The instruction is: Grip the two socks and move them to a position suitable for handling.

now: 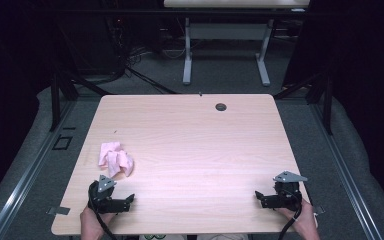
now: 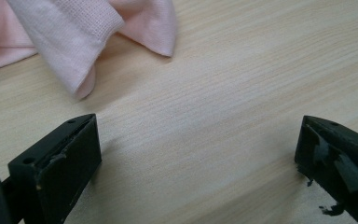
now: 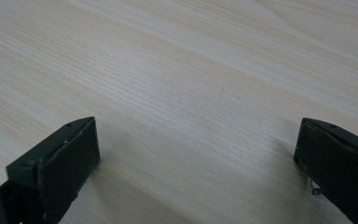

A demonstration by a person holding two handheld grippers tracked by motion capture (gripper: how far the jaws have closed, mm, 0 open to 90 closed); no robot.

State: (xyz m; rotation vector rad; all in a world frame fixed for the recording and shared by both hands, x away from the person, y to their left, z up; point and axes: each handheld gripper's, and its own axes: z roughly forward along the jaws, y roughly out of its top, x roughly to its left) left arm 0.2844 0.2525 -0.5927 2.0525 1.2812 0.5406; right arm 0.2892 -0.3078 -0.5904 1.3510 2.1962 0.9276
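A crumpled pink cloth (image 1: pixel 115 159) lies on the light wooden table (image 1: pixel 190 145) at its left side. My left gripper (image 1: pixel 126 201) rests near the front left corner, just in front of the cloth, jaws wide open and empty. In the left gripper view the pink cloth (image 2: pixel 79 32) lies just beyond the open left gripper (image 2: pixel 198 154), not touching it. My right gripper (image 1: pixel 260 197) rests near the front right corner, open with nothing between its jaws. The right gripper (image 3: pixel 198 158) hangs over bare wood in its own view.
A round grommet hole (image 1: pixel 221 107) sits near the table's far edge. Beyond the table stand another table's white legs (image 1: pixel 187 55) and dark cables on grey floor. A metal rail (image 1: pixel 25 170) runs along the left side.
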